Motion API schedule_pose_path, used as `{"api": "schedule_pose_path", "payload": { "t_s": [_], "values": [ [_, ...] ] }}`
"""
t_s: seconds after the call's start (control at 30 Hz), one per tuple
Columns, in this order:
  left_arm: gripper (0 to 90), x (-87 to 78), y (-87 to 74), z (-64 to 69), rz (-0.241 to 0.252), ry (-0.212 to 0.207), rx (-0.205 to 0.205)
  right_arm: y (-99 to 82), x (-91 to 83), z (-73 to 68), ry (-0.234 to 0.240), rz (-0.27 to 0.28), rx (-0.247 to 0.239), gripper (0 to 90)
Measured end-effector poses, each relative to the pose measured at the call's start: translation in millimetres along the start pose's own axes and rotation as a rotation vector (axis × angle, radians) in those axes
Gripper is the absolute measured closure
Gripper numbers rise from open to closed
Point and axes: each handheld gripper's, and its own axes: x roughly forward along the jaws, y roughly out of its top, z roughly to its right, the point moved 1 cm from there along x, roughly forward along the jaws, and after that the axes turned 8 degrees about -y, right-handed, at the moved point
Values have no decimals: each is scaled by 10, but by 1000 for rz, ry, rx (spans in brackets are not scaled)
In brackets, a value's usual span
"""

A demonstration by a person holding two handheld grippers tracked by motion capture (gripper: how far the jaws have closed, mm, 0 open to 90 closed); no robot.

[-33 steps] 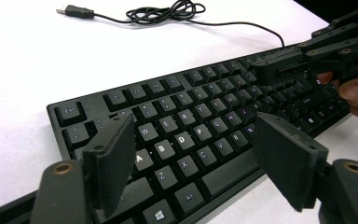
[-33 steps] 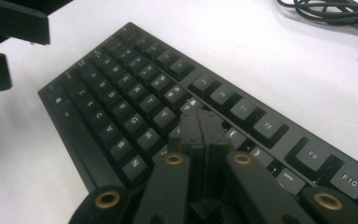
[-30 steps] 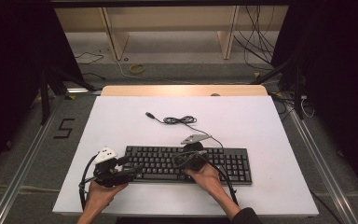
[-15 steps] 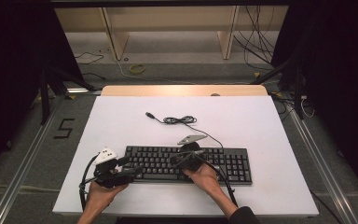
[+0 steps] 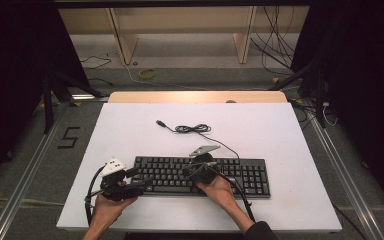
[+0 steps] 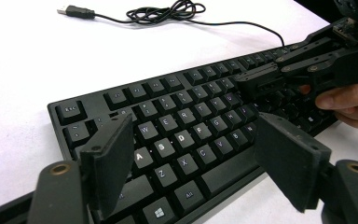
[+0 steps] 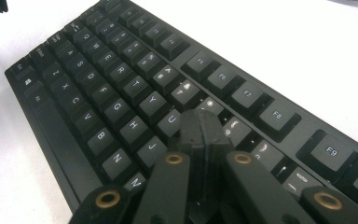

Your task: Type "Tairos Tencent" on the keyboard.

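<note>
Pressed together with nothing between them, the jaws of the right gripper [image 7: 200,122] point down at the middle of the black keyboard [image 5: 200,175], their joined tip over the keys just right of the U and J in the right gripper view; whether the tip touches a key cannot be told. From the high view this right gripper [image 5: 194,170] sits over the keyboard's centre, held by the person's right hand [image 5: 219,189], which rests at the keyboard's near edge. Jaws of the left gripper [image 6: 193,161] stand wide apart and hold nothing; they hang over the left end of the keyboard [image 6: 186,130], the letter rows showing between them in the left gripper view. In the high view the left gripper [image 5: 130,182] lies at the keyboard's left near corner, with the left hand [image 5: 107,207] behind it toward the near edge of the white table [image 5: 280,130]. The keyboard lies flat in the near half of the table, its long side running left to right. Its black cable [image 5: 192,129] runs from the far edge to a loose coil farther back, ending in a USB plug [image 5: 160,122] lying to the left of the coil.
</note>
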Motion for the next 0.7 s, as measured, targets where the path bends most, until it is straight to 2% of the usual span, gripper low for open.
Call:
{"api": "schedule_pose_path", "payload": {
  "t_s": [0.17,0.43,0.7],
  "values": [
    [279,2,-2,-6,2,2,-5,2,3,-4,-10,1,-11,900],
    [279,10,-6,-13,-1,3,-4,5,-14,-1,-8,4,12,900],
    [278,18,-9,-13,-4,3,-3,24,-99,19,12,48,28,900]
  ]
}}
